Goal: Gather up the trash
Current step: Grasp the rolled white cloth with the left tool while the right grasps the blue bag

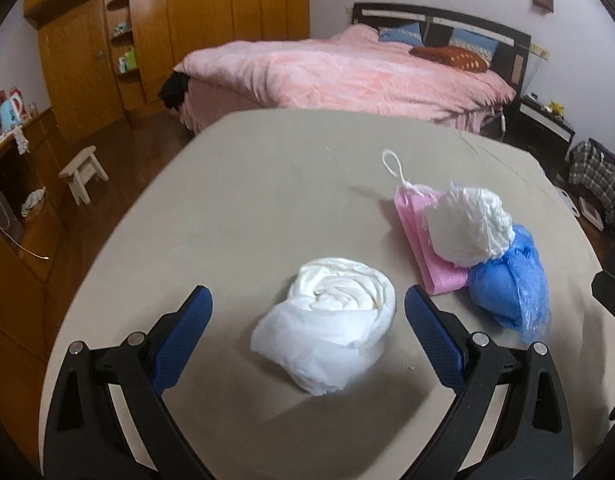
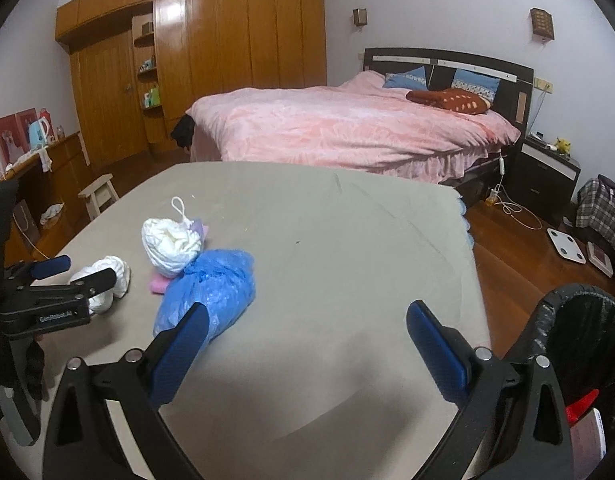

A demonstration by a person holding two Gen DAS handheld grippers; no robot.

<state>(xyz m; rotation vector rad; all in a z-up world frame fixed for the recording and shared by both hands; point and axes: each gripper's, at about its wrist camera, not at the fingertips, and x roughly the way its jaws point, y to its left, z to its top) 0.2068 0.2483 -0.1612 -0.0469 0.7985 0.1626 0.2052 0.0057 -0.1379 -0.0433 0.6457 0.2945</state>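
On the beige table (image 1: 247,208) lie a rolled white tissue wad (image 1: 327,320), a pink bag with a white string loop (image 1: 427,256), a crumpled white plastic ball (image 1: 471,224) on top of it, and a crumpled blue plastic bag (image 1: 507,284). My left gripper (image 1: 307,308) is open, its jaws on either side of the white wad, not touching it. My right gripper (image 2: 307,320) is open and empty over bare table, the blue bag (image 2: 207,284) just beyond its left finger. The left gripper also shows in the right wrist view (image 2: 79,272).
A black-lined trash bin (image 2: 579,340) stands at the table's right edge. Behind the table is a pink bed (image 2: 347,128), a wooden wardrobe (image 2: 227,48), a small stool (image 2: 99,196) and a nightstand (image 2: 547,176). A scale (image 2: 565,246) lies on the floor.
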